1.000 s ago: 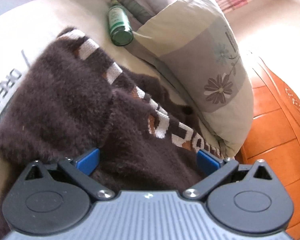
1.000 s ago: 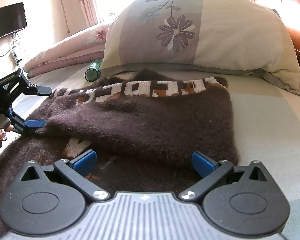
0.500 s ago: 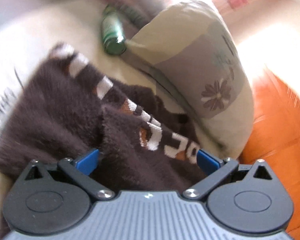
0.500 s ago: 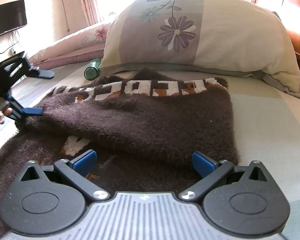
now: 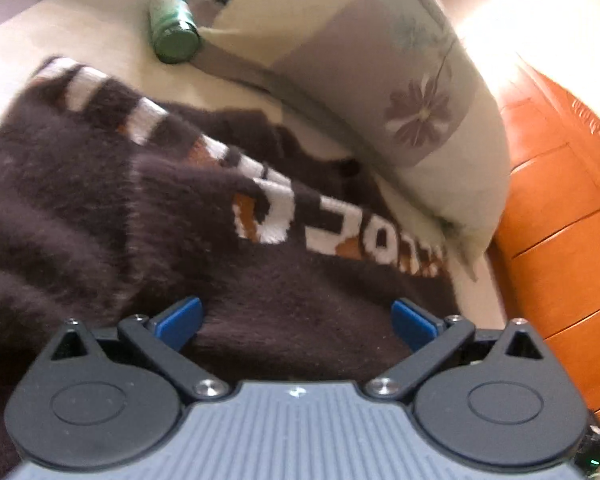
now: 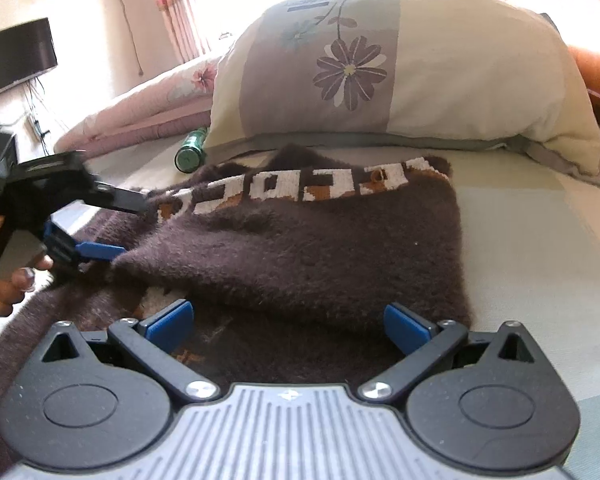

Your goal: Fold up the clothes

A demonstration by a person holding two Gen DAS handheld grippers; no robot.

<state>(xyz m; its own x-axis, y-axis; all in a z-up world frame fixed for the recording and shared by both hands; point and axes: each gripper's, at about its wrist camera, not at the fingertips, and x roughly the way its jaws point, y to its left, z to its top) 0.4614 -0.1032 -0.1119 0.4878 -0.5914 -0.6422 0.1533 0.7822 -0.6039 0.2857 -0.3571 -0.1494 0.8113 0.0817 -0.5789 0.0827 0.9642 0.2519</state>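
Sweater — fuzzy dark-brown knit with white lettering (image 6: 300,248), half-folded on bed below floral pillow (image 6: 400,68) | my left gripper (image 6: 100,224) and right gripper (image 6: 288,324) both spread wide, empty | soft, floppy, light — pinch folded edge.

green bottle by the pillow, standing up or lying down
Lying down. The green bottle rests on its side on the bed sheet, its round end toward the right wrist camera, beside the corner of the flowered pillow.
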